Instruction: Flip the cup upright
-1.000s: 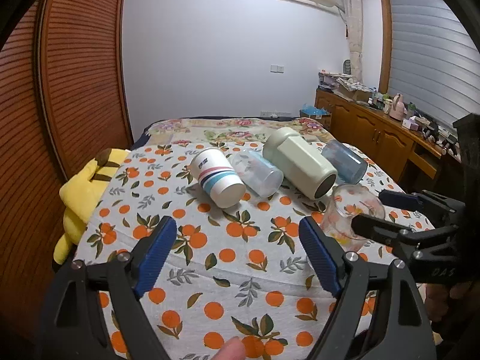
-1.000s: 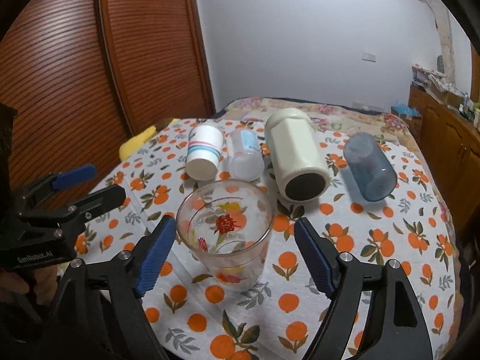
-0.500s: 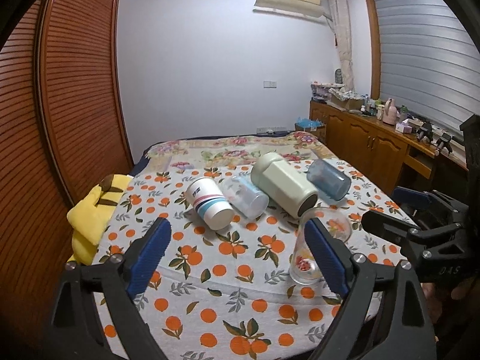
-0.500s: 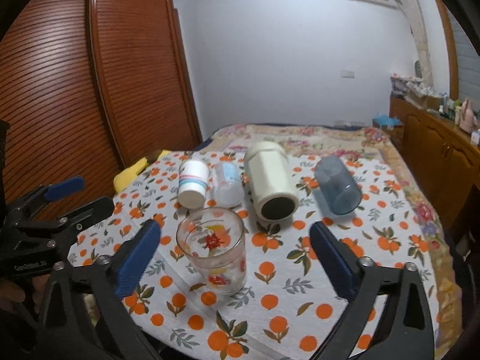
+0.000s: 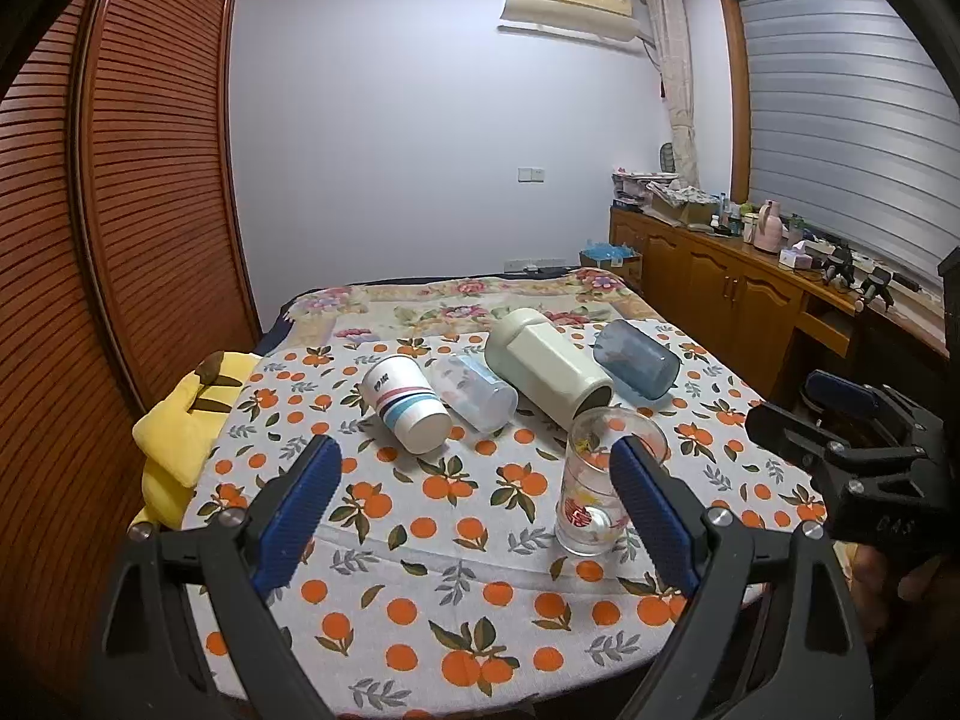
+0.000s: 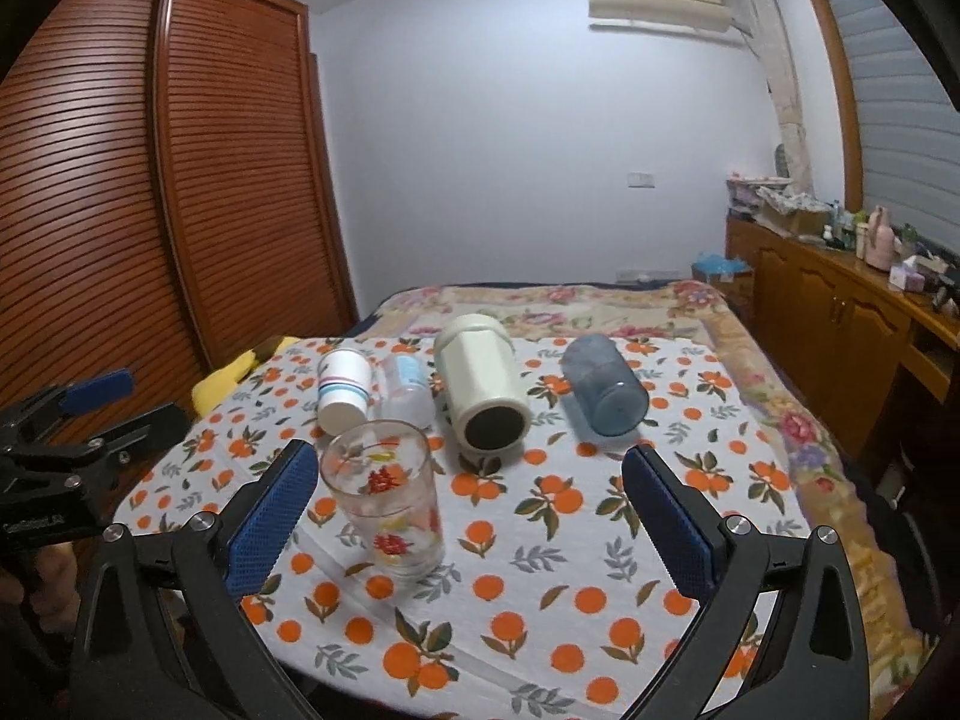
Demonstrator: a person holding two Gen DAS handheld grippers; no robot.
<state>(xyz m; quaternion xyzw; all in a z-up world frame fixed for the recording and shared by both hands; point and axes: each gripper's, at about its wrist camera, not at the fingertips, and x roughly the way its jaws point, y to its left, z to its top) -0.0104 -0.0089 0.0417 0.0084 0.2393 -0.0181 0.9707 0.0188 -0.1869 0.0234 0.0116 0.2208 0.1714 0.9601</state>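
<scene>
A clear glass with flower prints (image 5: 591, 483) (image 6: 384, 498) stands upright on the orange-print cloth. Behind it several cups lie on their sides: a white paper cup with stripes (image 5: 405, 402) (image 6: 343, 387), a clear plastic cup (image 5: 474, 390) (image 6: 408, 387), a large cream cup (image 5: 543, 363) (image 6: 480, 387) and a blue tumbler (image 5: 636, 358) (image 6: 603, 387). My left gripper (image 5: 474, 504) is open and empty, held back above the cloth's near edge. My right gripper (image 6: 471, 516) is open and empty, pulled back from the glass; it also shows in the left wrist view (image 5: 852, 420).
The cloth-covered table (image 5: 420, 600) stands against a bed with a floral blanket (image 5: 456, 300). A yellow plush toy (image 5: 180, 426) lies at the table's left edge. A slatted wooden wardrobe (image 5: 120, 210) is on the left, a cluttered wooden sideboard (image 5: 750, 294) on the right.
Both grippers have drawn back and up from the table. The right gripper's jaws were around the upright glass and are now clear of it. The glass stays standing.
</scene>
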